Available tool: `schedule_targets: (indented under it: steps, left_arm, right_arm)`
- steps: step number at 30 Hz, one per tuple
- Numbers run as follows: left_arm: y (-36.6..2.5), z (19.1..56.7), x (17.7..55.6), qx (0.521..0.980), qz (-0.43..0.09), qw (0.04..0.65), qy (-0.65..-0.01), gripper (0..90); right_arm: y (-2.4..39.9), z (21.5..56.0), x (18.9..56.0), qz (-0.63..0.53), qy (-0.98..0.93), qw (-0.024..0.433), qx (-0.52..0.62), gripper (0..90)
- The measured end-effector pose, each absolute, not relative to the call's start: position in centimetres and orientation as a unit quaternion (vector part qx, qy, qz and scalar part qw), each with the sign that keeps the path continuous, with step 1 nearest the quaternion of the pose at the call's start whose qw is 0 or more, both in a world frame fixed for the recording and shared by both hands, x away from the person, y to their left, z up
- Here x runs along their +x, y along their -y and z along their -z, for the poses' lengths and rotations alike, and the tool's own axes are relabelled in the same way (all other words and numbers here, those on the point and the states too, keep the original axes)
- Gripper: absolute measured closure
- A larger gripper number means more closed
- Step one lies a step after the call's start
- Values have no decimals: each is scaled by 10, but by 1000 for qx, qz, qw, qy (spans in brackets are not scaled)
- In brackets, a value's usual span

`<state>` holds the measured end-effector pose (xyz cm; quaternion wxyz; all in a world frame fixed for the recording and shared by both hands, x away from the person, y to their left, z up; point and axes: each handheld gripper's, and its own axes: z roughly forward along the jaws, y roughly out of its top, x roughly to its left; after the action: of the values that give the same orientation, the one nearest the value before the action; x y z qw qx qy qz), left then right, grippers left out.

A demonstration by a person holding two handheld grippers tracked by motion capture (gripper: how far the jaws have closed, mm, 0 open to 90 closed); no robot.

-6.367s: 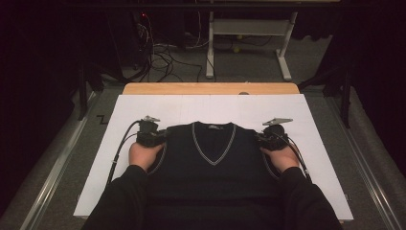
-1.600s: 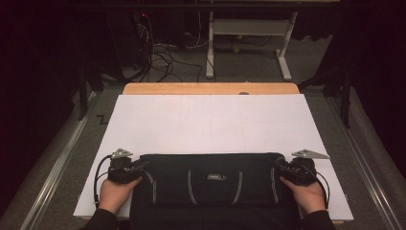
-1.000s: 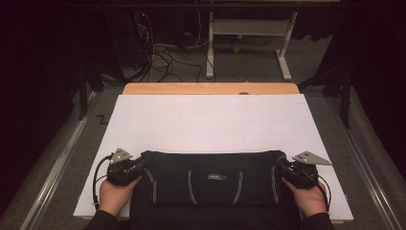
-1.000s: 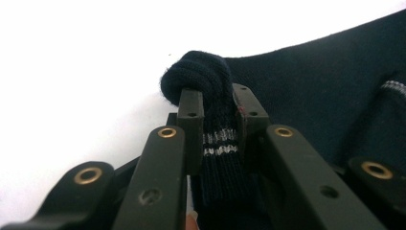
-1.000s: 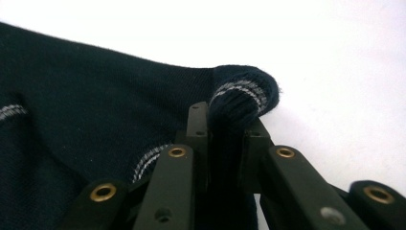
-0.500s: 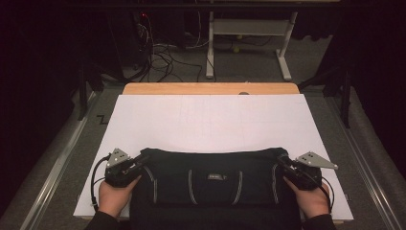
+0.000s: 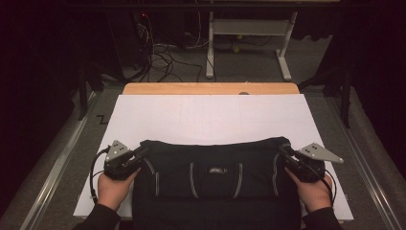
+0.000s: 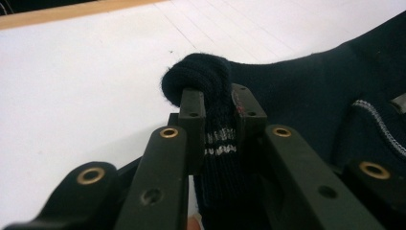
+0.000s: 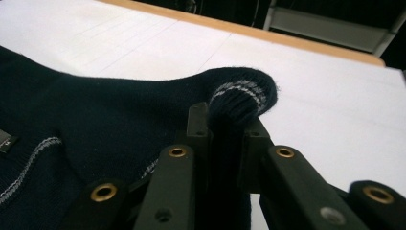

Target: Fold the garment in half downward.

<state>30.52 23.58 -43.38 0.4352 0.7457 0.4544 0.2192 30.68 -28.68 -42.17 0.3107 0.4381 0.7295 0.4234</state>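
Knitted navy wool, soft and limp: the sweater vest (image 7: 215, 179) lies folded at the six o'clock edge of the white table sheet (image 7: 210, 120), its doubled top fold running from nine to three o'clock between my two grippers. My left gripper (image 7: 140, 154) is clenched on the nine o'clock corner of that fold; in the left gripper view a bunched roll of ribbed, grey-striped knit (image 8: 210, 96) is pinched between my pads. My right gripper (image 7: 285, 154) clamps the three o'clock corner the same way, the striped edge (image 9: 242, 96) bulging over the jaw tips. I judge the garment light but floppy: it will sag in the middle and stretch if I pull the corners apart, and loose knit can creep out of a shallow pinch. The thick ribbed edging at the corners is the firmest place to hold.
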Motion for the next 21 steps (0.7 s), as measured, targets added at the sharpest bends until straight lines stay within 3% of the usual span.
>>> schedule_targets:
  steps: [21]
  left_arm:
    - [-234, 385, 384, 728, -270, 410, -478, 748]
  right_arm:
    - [278, 386, 378, -421, -710, 342, 448, 801]
